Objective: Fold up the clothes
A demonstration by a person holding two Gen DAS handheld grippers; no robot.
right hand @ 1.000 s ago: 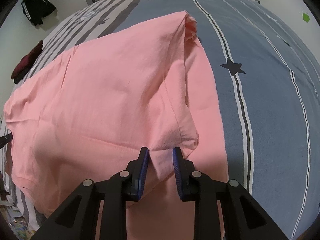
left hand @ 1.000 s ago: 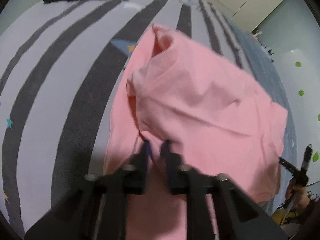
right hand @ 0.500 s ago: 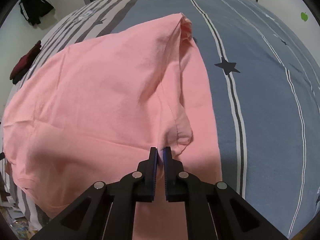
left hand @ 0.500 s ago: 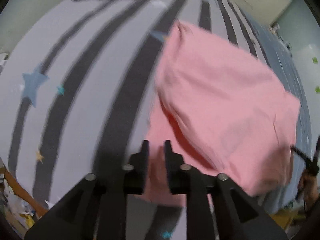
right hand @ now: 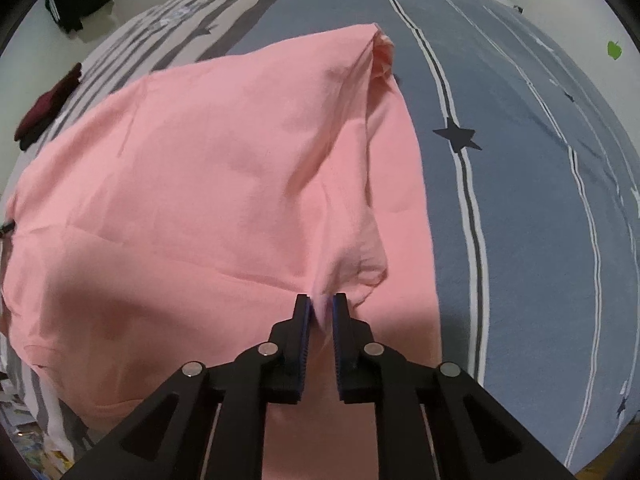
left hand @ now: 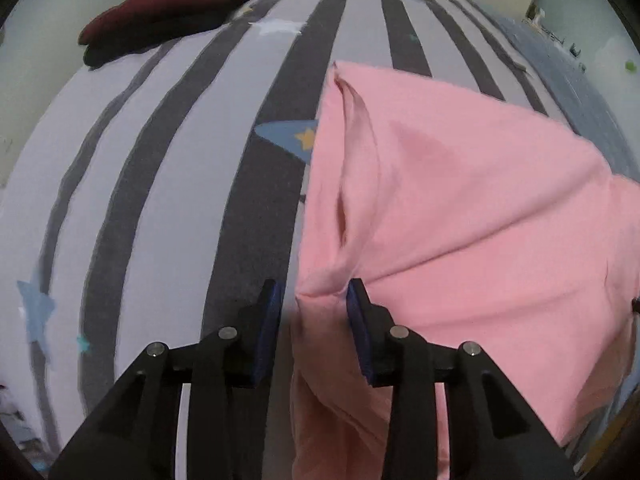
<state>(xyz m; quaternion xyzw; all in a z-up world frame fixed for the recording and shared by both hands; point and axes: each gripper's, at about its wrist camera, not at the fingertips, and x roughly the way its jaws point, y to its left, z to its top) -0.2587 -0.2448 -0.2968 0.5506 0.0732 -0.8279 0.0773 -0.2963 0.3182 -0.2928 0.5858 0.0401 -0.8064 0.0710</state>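
Left wrist view: my left gripper (left hand: 316, 300) points steeply down at the bed (left hand: 168, 184), which here wears a cover of grey and pale stripes with small stars. The pink garment (left hand: 460, 208) fills the picture from 12 through 3 to 6 o'clock, its left edge running down the middle. A bunched corner of that fabric sits between my fingers, against the right pad (left hand: 358, 320) and clear of the left one. The jaws are spreading at this moment and the pads do not press the cloth. A folded dark red garment (left hand: 168, 8) lies on the bed at 11 o'clock, well apart from the pink one.

Right wrist view: my right gripper (right hand: 320, 312) also points steeply down. The pink garment (right hand: 208, 184) spreads from 9 o'clock past centre, lying over the bed (right hand: 520, 184), whose cover on this side is blue-grey with thin white and dark lines and a dark star (right hand: 456, 138) at 2 o'clock. A pinched ridge of pink fabric stands between my pads; the jaws are easing apart and the gap is narrow. I cannot tell whether the pads press it. The dark red garment (right hand: 48, 108) shows at 9 to 10 o'clock. Dark clothing (right hand: 72, 4) hangs at 11 o'clock.
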